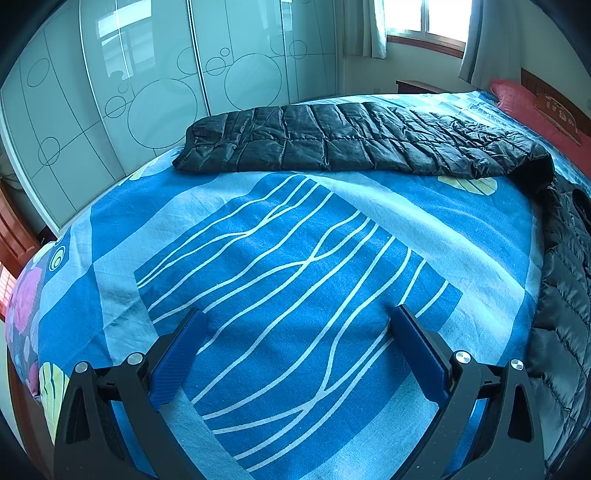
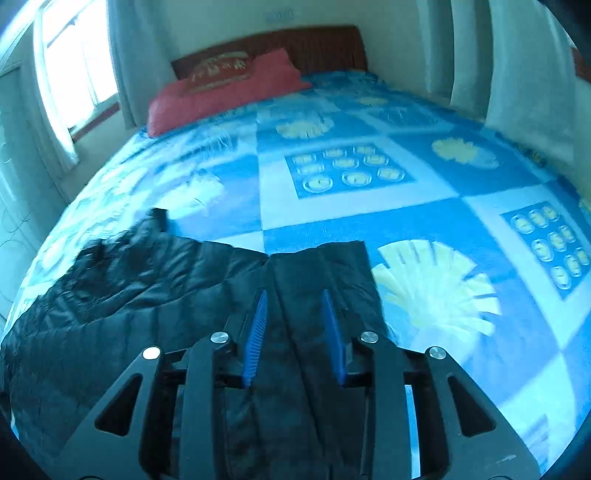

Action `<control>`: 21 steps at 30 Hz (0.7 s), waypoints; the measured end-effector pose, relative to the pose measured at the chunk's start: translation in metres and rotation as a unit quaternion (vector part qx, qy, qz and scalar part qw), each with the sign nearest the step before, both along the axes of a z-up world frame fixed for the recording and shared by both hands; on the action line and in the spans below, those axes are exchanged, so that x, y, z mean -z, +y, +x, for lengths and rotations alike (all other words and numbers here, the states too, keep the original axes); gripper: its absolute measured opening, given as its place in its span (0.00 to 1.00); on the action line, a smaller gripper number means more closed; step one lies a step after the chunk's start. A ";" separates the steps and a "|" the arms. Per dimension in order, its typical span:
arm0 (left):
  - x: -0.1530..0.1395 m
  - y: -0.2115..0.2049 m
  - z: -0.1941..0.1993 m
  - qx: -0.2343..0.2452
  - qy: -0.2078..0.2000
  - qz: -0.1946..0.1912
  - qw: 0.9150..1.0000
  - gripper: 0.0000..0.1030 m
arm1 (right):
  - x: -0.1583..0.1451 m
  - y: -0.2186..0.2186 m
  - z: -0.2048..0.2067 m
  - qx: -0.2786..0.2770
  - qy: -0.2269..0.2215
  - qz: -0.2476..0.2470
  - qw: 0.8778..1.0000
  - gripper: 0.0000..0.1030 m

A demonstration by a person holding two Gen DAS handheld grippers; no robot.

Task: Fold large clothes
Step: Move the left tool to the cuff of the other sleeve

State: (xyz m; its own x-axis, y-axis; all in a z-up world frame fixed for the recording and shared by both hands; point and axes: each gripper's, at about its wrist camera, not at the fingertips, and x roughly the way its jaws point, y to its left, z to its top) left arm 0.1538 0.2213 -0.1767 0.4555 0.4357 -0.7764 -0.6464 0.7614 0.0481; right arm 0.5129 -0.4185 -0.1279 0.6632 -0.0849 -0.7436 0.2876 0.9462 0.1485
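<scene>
A black quilted down jacket (image 1: 351,140) lies on the blue patterned bedsheet (image 1: 280,258), one long part stretched across the far side and the body (image 1: 565,280) along the right edge. My left gripper (image 1: 295,325) is open and empty, low over bare sheet, well short of the jacket. In the right wrist view the jacket (image 2: 129,295) spreads to the left, and a folded black strip (image 2: 317,273) of it runs between the blue pads (image 2: 256,332) of my right gripper (image 2: 293,306). The jaws stand apart on either side of the strip, not closed on it.
A red pillow (image 2: 229,88) lies at the wooden headboard (image 2: 317,44). Sliding wardrobe doors (image 1: 140,92) stand beyond the bed's far edge. A window with curtains (image 1: 424,22) is at the back. The bed edge drops off at the left (image 1: 26,332).
</scene>
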 end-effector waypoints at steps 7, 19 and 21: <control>0.000 -0.001 0.000 0.000 0.001 0.002 1.000 0.96 | 0.002 0.019 -0.006 0.003 -0.002 -0.027 1.000 0.35; 0.001 0.001 0.000 0.001 -0.001 -0.002 1.000 0.96 | -0.006 0.095 -0.083 -0.059 -0.028 -0.033 0.997 0.60; 0.001 0.001 0.000 0.001 0.000 -0.001 1.000 0.96 | 0.006 0.106 -0.085 -0.062 -0.005 -0.043 0.997 0.60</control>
